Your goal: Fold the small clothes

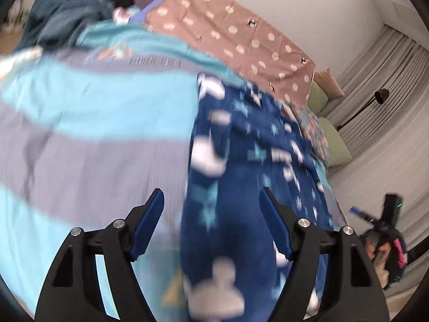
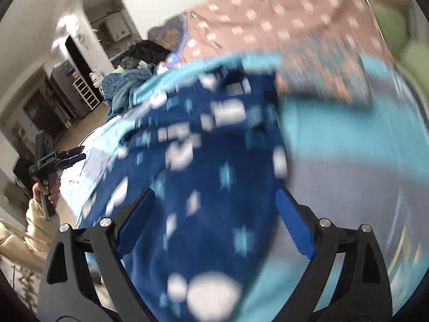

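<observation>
Because the dark blue star-and-cloud garment (image 1: 241, 145) lies spread along the striped blue-and-grey bedcover (image 1: 93, 123), it looks laid out flat for folding, with a heap of other clothes (image 1: 69, 18) well apart at the far end. Both the left gripper (image 1: 211, 225) and right gripper (image 2: 214, 222) tilt downward above it, jaws wide apart and gripping nothing. Seen from the right wrist, the person's cream-sleeved hand (image 2: 47, 187) holds the left tool off the bed's edge.
</observation>
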`<control>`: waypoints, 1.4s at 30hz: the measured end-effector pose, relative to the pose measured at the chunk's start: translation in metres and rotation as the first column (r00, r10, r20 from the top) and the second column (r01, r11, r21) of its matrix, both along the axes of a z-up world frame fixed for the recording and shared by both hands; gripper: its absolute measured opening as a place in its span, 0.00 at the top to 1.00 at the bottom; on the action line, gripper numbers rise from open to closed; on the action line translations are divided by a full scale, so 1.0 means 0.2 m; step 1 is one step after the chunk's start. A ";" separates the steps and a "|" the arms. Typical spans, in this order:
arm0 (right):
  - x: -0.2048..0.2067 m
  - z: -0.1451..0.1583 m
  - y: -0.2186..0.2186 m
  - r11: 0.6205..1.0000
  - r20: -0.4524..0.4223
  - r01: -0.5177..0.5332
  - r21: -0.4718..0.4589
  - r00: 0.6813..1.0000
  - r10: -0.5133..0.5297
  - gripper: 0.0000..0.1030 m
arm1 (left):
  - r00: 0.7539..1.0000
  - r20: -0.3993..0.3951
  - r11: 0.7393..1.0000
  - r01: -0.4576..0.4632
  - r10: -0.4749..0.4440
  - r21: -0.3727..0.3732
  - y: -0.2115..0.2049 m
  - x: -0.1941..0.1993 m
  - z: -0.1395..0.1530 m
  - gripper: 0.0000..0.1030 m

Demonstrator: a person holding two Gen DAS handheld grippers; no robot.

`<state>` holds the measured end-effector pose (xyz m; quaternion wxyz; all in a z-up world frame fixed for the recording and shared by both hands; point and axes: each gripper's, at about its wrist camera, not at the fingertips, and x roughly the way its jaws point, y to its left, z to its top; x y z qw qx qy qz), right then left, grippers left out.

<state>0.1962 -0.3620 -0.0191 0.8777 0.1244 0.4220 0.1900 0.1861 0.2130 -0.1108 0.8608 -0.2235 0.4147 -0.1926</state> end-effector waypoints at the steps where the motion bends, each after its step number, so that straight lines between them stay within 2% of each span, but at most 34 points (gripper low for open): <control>1: -0.11 -0.08 -0.03 0.999 -0.040 0.012 0.036 0.999 -0.011 0.10 | 1.000 -0.021 1.000 0.006 -0.007 -0.023 0.01 -0.07 -0.05 0.28; 3: -0.26 -0.21 -0.08 0.991 -0.101 0.035 0.132 0.995 -0.022 0.10 | 0.998 -0.053 0.999 0.013 -0.015 -0.041 0.03 -0.18 -0.13 0.28; 4: -0.35 -0.31 -0.10 0.976 -0.156 0.056 0.212 0.987 -0.023 0.10 | 0.997 -0.072 0.999 0.015 -0.019 -0.047 0.02 -0.22 -0.18 0.28; 6: -0.47 -0.42 -0.11 0.954 -0.196 0.074 0.291 0.980 -0.017 0.10 | 0.994 -0.102 0.996 0.024 -0.032 -0.081 0.02 -0.29 -0.25 0.28; 9: -0.58 -0.49 -0.10 0.922 -0.185 0.067 0.381 0.983 0.005 0.10 | 0.988 -0.153 0.993 0.006 -0.025 -0.122 0.02 -0.37 -0.34 0.28; 12: -0.62 -0.52 -0.10 0.847 -0.184 0.035 0.531 0.980 0.075 0.10 | 0.985 -0.167 0.981 0.012 -0.045 -0.192 0.03 -0.42 -0.39 0.28; 13: -0.62 -0.55 -0.09 0.833 -0.206 0.048 0.551 0.975 0.080 0.10 | 0.986 -0.164 0.979 0.011 -0.045 -0.202 0.03 -0.43 -0.39 0.28; 15: -0.60 -0.57 -0.08 0.841 -0.260 0.084 0.534 0.963 0.069 0.09 | 0.985 -0.166 0.971 0.012 -0.053 -0.240 0.03 -0.44 -0.40 0.28; 16: -0.59 -0.57 -0.07 0.825 -0.274 0.097 0.557 0.959 0.072 0.09 | 0.983 -0.171 0.960 0.015 -0.065 -0.279 0.03 -0.45 -0.41 0.28; 18: -0.56 -0.60 -0.06 0.725 -0.327 0.147 0.673 0.938 0.113 0.09 | 0.980 -0.179 0.945 0.026 -0.089 -0.327 0.02 -0.46 -0.41 0.28; 19: -0.55 -0.61 -0.05 0.701 -0.339 0.162 0.694 0.933 0.120 0.11 | 0.980 -0.180 0.946 0.028 -0.091 -0.324 0.01 -0.46 -0.41 0.28; 20: -0.53 -0.61 -0.03 0.706 -0.358 0.174 0.686 0.926 0.119 0.11 | 0.980 -0.177 0.953 0.033 -0.090 -0.302 -0.01 -0.47 -0.40 0.28; 21: -0.52 -0.60 0.00 0.741 -0.382 0.184 0.645 0.918 0.105 0.16 | 0.980 -0.175 0.954 0.037 -0.092 -0.296 -0.01 -0.47 -0.40 0.28; 22: -0.51 -0.60 0.01 0.765 -0.397 0.190 0.615 0.913 0.092 0.26 | 0.979 -0.178 0.953 0.039 -0.096 -0.299 -0.02 -0.48 -0.40 0.28; 23: -0.50 -0.59 0.03 0.787 -0.411 0.197 0.584 0.909 0.077 0.31 | 0.979 -0.181 0.950 0.038 -0.098 -0.309 -0.01 -0.48 -0.40 0.28; 25: -0.49 -0.59 0.04 0.811 -0.431 0.210 0.546 0.901 0.056 0.64 | 0.976 -0.192 0.942 0.030 -0.099 -0.334 0.00 -0.48 -0.41 0.28; 27: -0.50 -0.60 0.04 0.824 -0.448 0.226 0.520 0.893 0.038 0.70 | 0.974 -0.204 0.933 0.020 -0.100 -0.360 0.01 -0.49 -0.43 0.28; 28: -0.51 -0.61 0.02 0.814 -0.452 0.238 0.530 0.891 0.033 0.75 | 0.972 -0.211 0.929 0.016 -0.101 -0.370 0.02 -0.49 -0.43 0.28; 31: -0.53 -0.63 0.00 0.806 -0.462 0.262 0.531 0.887 0.017 0.80 | 0.966 -0.235 0.901 -0.003 -0.110 -0.433 0.05 -0.51 -0.46 0.28; 33: -0.54 -0.63 -0.01 0.797 -0.451 0.258 0.546 0.892 0.019 0.81 | 0.963 -0.233 0.857 -0.002 -0.138 -0.515 0.05 -0.51 -0.49 0.28; 36: -0.54 -0.62 -0.01 0.798 -0.432 0.242 0.551 0.901 0.025 0.81 | 0.948 -0.284 0.798 -0.061 -0.141 -0.600 0.04 -0.48 -0.57 0.29; 37: -0.53 -0.61 -0.01 0.800 -0.430 0.239 0.550 0.902 0.026 0.81 | 0.947 -0.289 0.788 -0.070 -0.140 -0.612 0.04 -0.47 -0.58 0.37; 38: -0.53 -0.61 -0.01 0.799 -0.428 0.238 0.552 0.903 0.026 0.81 | 0.947 -0.292 0.792 -0.075 -0.133 -0.606 0.04 -0.45 -0.58 0.43; 40: -0.53 -0.59 -0.02 0.794 -0.421 0.237 0.560 0.907 0.027 0.82 | 0.949 -0.295 0.811 -0.086 -0.110 -0.578 0.03 -0.45 -0.57 0.83; 42: -0.53 -0.59 -0.03 0.782 -0.412 0.239 0.575 0.911 0.025 0.82 | 0.949 -0.298 0.810 -0.096 -0.101 -0.579 0.02 -0.45 -0.57 0.85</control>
